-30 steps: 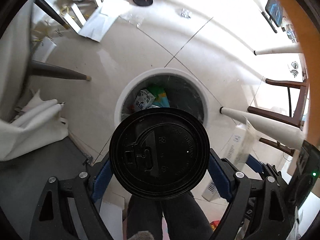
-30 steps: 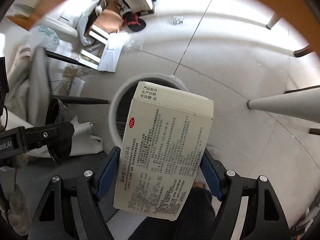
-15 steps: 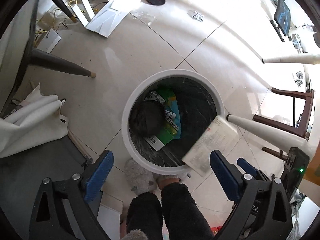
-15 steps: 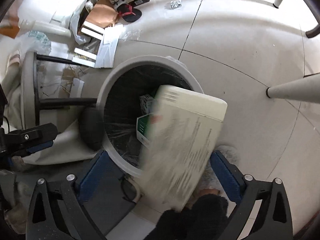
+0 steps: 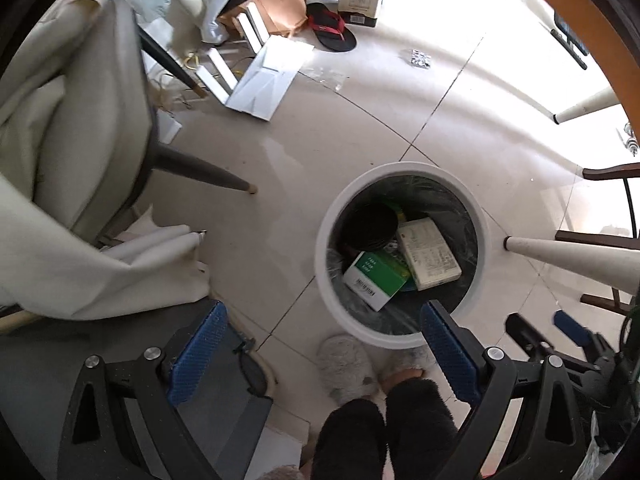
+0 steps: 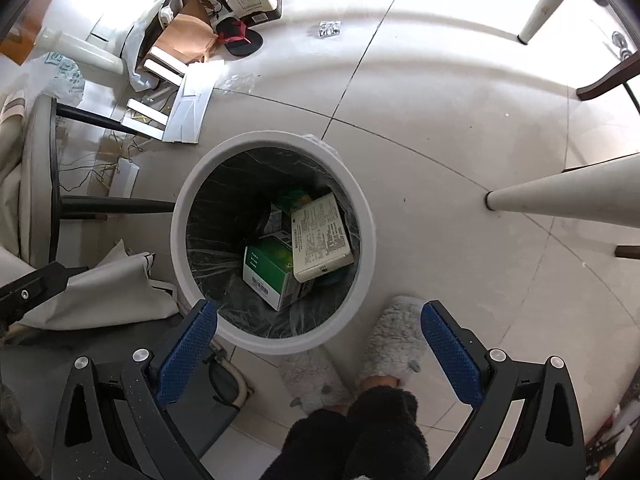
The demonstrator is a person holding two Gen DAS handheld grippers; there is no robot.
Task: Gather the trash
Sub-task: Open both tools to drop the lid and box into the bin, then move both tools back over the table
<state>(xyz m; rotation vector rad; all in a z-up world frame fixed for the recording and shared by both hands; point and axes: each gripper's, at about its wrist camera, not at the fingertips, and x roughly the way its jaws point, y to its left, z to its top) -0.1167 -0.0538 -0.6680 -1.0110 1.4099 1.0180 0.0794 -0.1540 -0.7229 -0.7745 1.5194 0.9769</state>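
- Both the left claw (image 5: 322,350) and right claw (image 6: 318,348) hang spread and empty, jaws just opened.
- The white carton (image 6: 321,237) and black lid (image 5: 370,227) lie inside the bin (image 6: 362,200).
- The blister pack (image 6: 329,28) left on the floor looks light and crinkly; pinch its edges.

Lived-in home room, pale tiled floor (image 5: 360,152), sandal (image 5: 332,32), fluffy slippers (image 6: 394,336), chair legs (image 5: 200,168), lined waste bin (image 6: 276,140)
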